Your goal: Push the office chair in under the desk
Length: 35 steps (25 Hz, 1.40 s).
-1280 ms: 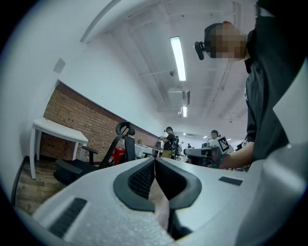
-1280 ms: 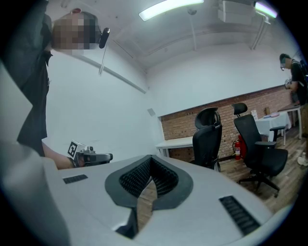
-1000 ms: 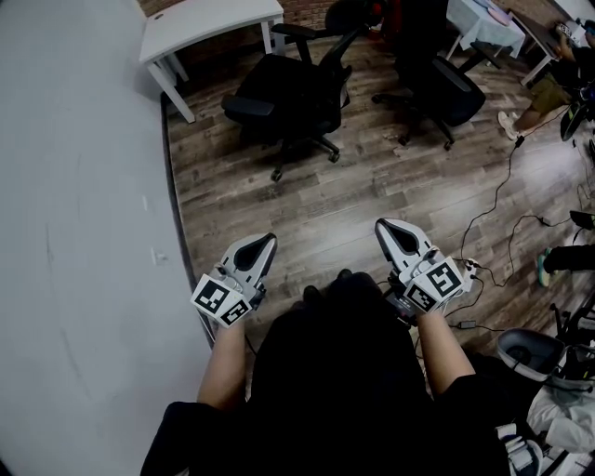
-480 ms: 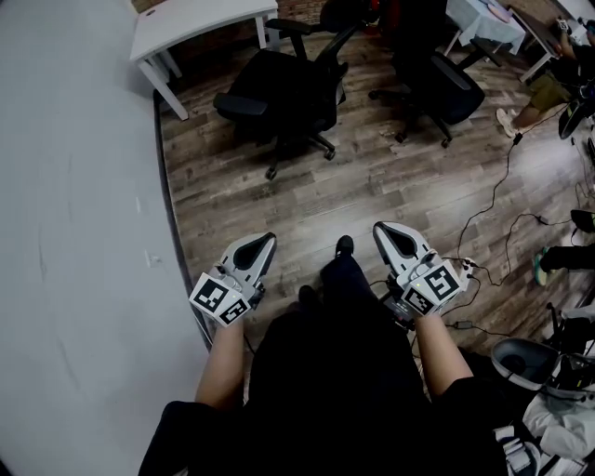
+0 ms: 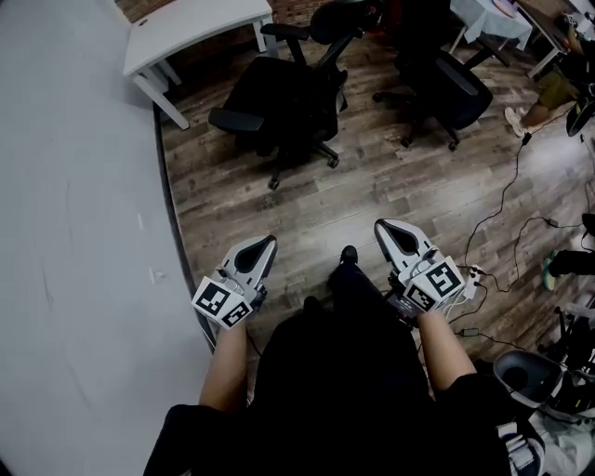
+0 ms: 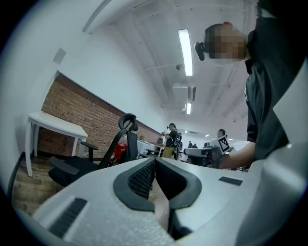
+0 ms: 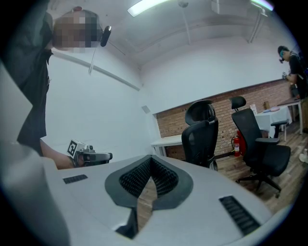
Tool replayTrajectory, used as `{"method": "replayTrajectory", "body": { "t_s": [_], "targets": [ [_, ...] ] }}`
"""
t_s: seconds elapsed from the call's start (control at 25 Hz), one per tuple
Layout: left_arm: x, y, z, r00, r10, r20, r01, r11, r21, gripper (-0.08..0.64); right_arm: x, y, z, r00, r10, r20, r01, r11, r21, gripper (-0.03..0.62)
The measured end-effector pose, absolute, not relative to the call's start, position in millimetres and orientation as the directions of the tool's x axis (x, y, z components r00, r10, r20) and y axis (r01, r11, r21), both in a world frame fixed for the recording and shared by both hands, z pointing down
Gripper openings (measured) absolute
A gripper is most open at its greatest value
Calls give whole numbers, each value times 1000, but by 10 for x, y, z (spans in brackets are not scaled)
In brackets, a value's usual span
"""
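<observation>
A black office chair (image 5: 279, 98) stands on the wood floor in front of the white desk (image 5: 191, 28) at the top left of the head view, its seat out from under the desktop. It also shows in the left gripper view as the chair (image 6: 96, 161) and in the right gripper view as the chair (image 7: 201, 137), with the desk (image 7: 168, 141) behind it. My left gripper (image 5: 270, 242) and right gripper (image 5: 381, 226) are held low near my legs, well short of the chair. Both are shut with nothing between their jaws.
A second black chair (image 5: 446, 84) stands to the right of the first. A white wall (image 5: 74, 260) runs along the left. Cables (image 5: 507, 200) and a power strip (image 5: 472, 272) lie on the floor at the right. A person (image 5: 548, 88) sits at the far right, near another table (image 5: 488, 19).
The view has shifted slightly as I step forward; my foot now shows ahead between the grippers. The grippers keep the same pose and stay shut.
</observation>
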<state>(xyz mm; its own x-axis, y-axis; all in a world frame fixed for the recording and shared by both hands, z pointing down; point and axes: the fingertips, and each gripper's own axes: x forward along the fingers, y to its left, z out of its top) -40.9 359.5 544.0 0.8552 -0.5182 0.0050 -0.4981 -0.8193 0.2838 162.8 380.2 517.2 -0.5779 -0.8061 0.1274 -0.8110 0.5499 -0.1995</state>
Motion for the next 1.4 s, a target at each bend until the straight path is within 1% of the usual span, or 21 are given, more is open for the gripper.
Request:
{"method": "replayTrajectory", "body": {
  "t_s": [0.44, 0.84, 1.12, 1.4],
  "targets": [
    [392, 2697, 5140, 843, -538, 20, -524, -811, 260, 15, 2344, 2832, 4970, -619, -777, 115, -782, 594, -192, 5],
    [1020, 2178, 5030, 832, -555, 22, -543, -806, 235, 15, 3029, 2272, 4922, -620, -780, 91, -779, 595, -198, 5],
    [1189, 1919, 4925, 829, -559, 20, -549, -806, 221, 15, 3298, 2151, 4988, -606, -790, 97, -787, 577, -218, 5],
    [1289, 1639, 5061, 832, -555, 20, -543, -805, 238, 15, 3479, 1937, 5157, -577, -807, 123, -808, 544, -225, 5]
  ]
}}
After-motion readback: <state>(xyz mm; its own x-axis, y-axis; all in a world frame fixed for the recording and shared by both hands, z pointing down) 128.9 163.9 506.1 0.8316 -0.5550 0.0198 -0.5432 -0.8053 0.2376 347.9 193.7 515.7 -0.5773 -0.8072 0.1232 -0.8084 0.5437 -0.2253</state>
